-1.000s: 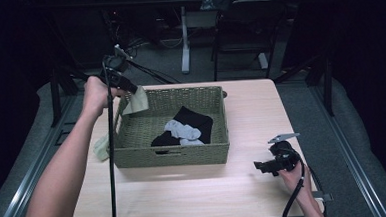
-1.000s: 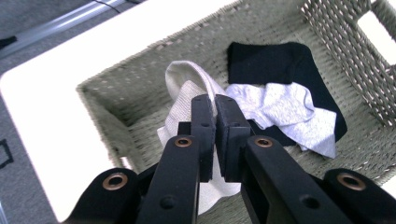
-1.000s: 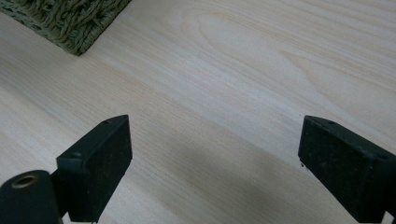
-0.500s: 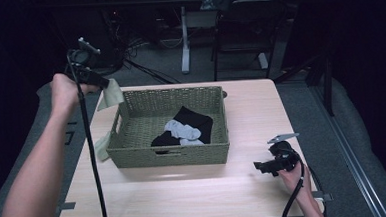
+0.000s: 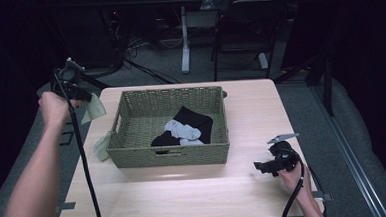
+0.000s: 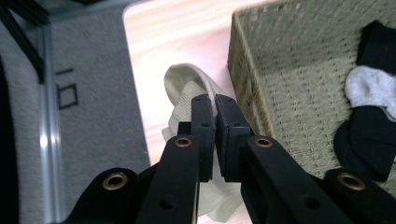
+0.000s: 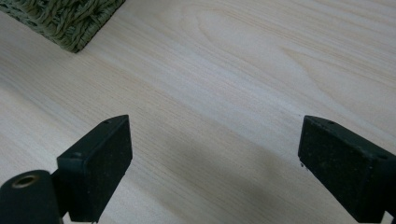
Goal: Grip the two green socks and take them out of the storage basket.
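Table (image 5: 262,135): pale wood, bearing one basket; bare at the near right

Basket (image 5: 131,122): woven, olive-green, rectangular, standing toward the left of the table; holds a black garment (image 5: 194,121) with a pale grey sock (image 5: 182,130) lying across it

Left gripper (image 5: 82,94): raised off the table's left edge, beyond the basket's left wall. A second ago it stood over the basket's far-left corner; it has since travelled outward and to the left, carrying its load clear of the rim. Jaws pressed almost together, pinching a fold of cloth between them, as the left gripper view shows

Pale green sock (image 6: 187,91): gripped at its upper fold, the rest hanging down outside the basket, with its lower end (image 5: 102,146) trailing beside the left wall. Judged: the item is being taken out of the basket, not put in; it is now free of the wicker and could be laid on the table or aside

Right gripper (image 5: 265,166): resting low at the near right of the table, unmoved over the last second; jaws spread wide, nothing between them but bare wood
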Available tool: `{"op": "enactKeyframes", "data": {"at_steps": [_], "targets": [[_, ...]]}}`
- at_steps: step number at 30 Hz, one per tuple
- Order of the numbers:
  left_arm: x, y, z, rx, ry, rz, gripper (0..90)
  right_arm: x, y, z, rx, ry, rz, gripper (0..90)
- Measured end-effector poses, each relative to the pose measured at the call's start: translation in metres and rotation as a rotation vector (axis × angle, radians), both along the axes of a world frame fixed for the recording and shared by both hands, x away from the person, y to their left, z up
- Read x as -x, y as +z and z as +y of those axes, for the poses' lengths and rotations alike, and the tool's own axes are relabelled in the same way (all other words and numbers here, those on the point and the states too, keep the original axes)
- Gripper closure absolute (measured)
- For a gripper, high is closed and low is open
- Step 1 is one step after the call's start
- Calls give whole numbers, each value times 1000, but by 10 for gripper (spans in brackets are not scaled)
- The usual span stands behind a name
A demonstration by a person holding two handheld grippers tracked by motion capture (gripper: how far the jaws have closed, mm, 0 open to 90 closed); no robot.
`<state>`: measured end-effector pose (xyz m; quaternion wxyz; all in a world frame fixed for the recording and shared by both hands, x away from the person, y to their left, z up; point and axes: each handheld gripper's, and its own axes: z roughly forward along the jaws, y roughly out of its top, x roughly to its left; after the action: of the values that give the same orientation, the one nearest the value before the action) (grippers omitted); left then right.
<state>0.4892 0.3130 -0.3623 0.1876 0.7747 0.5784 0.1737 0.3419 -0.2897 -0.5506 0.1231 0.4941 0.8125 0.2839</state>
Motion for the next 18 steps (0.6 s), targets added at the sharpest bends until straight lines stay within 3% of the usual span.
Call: {"op": "enactKeyframes", "data": {"at_steps": [13, 18], "targets": [[-7, -81, 8, 40, 39, 82, 870, 0, -1, 1, -3, 3, -4, 91], [-8, -105, 5, 50, 48, 120, 864, 0, -1, 1, -5, 3, -1, 91]]}}
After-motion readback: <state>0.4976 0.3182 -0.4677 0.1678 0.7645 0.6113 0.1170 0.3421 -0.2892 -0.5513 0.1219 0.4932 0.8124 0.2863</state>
